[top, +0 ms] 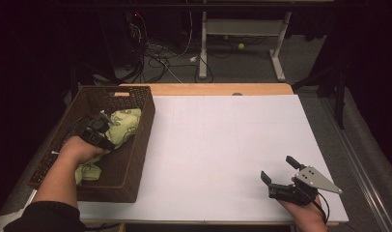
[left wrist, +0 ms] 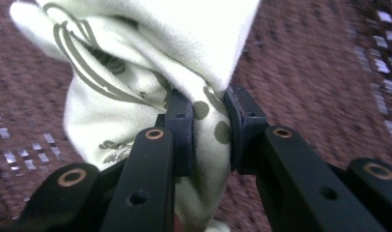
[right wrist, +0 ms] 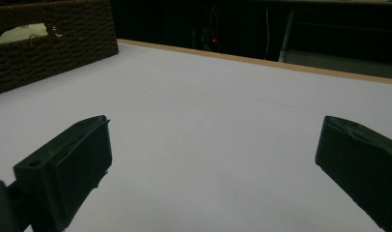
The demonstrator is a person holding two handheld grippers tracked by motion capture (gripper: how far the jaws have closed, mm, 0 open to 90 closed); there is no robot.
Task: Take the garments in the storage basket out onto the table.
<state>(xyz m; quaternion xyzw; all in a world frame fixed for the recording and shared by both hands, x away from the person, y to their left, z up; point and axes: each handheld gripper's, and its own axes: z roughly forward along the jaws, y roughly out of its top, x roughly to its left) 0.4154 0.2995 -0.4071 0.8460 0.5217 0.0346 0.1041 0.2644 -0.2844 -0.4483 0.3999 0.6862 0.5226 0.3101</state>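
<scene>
A pale green patterned cloth [top: 122,126] lies bunched inside a brown wicker basket [top: 136,154] at the table's left. My left gripper [top: 98,126] reaches into the basket and is shut on a fold of that cloth [left wrist: 136,72]; in the left gripper view the pads [left wrist: 180,130] pinch the fabric between them above the woven basket floor. My right gripper [top: 280,171] rests at the near right of the white table cover [top: 223,145], jaws wide apart with nothing between them. The right gripper view shows its gripper [right wrist: 218,159] over bare white surface.
The basket [right wrist: 49,43] stands far left in the right gripper view. The wooden table edge [top: 208,89] runs along the back. Beyond it are a desk frame [top: 242,29], cables and a small yellow ball [top: 241,46] on the floor.
</scene>
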